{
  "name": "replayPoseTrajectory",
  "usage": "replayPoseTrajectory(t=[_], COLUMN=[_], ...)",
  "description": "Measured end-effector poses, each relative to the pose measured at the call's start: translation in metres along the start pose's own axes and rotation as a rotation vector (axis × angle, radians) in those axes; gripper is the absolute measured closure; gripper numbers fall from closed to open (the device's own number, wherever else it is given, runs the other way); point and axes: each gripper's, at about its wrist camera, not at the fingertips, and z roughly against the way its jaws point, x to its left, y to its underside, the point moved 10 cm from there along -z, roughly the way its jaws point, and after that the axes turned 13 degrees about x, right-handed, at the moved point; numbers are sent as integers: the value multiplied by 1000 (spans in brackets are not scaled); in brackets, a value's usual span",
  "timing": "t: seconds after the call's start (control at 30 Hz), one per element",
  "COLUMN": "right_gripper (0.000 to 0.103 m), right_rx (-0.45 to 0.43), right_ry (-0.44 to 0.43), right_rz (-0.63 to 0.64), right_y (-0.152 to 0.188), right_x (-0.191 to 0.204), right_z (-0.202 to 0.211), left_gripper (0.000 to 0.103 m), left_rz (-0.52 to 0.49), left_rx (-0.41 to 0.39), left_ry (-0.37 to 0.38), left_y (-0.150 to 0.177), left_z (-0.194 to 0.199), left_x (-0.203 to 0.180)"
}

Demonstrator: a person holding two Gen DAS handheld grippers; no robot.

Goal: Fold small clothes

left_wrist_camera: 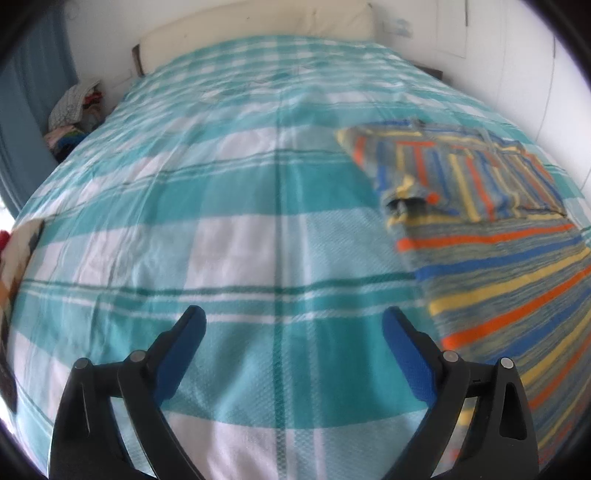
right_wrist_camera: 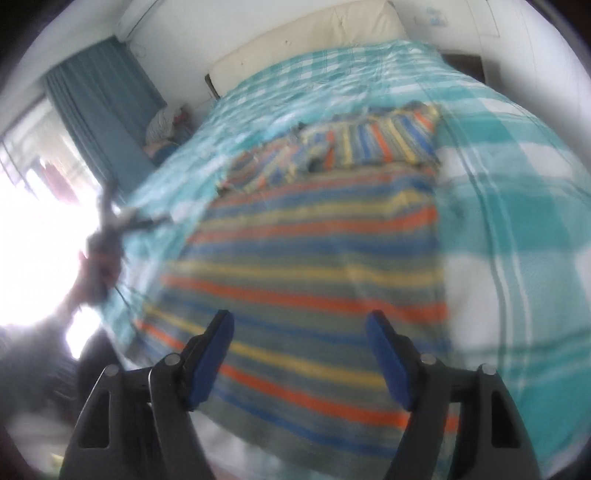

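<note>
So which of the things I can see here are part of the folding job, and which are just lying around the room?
Part of the job:
- striped garment, sleeves already folded in
- left claw, open, empty
- right claw, open, empty

Just lying about:
- checked bedcover underneath
- cream headboard
- heap of clothes beside the bed
- blue curtain

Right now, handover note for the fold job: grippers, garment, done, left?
Left gripper: open, empty, over bare bedspread, beside the shirt.
Right gripper: open, empty, above the shirt's lower part.
Striped shirt: flat on the bed, both sleeves folded in across the top.
Done: sleeves in.
Left: probably fold the bottom up toward the collar, then tidy. Right view is blurred, so check the hem first.
</note>
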Motion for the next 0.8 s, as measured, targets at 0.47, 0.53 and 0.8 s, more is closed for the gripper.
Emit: replayPoseTrajectory(t=[0.47, 0.53, 0.8], right_gripper=[63, 69, 101], right_rx=[158, 162, -11], right_ry=[-16, -15, 160], right_rz=[-275, -289, -114], right_y=[-200, -203, -249], right_x=[-69, -73, -63], right_z=[-165, -177, -152], left_gripper=[1, 1, 1], left_rz=[137, 140, 138], left_rx=[-42, -43, -38], left_ry=[60, 71, 73], left_y=[18, 20, 20], left_z=[-26, -26, -28], left_x=[21, 21, 21])
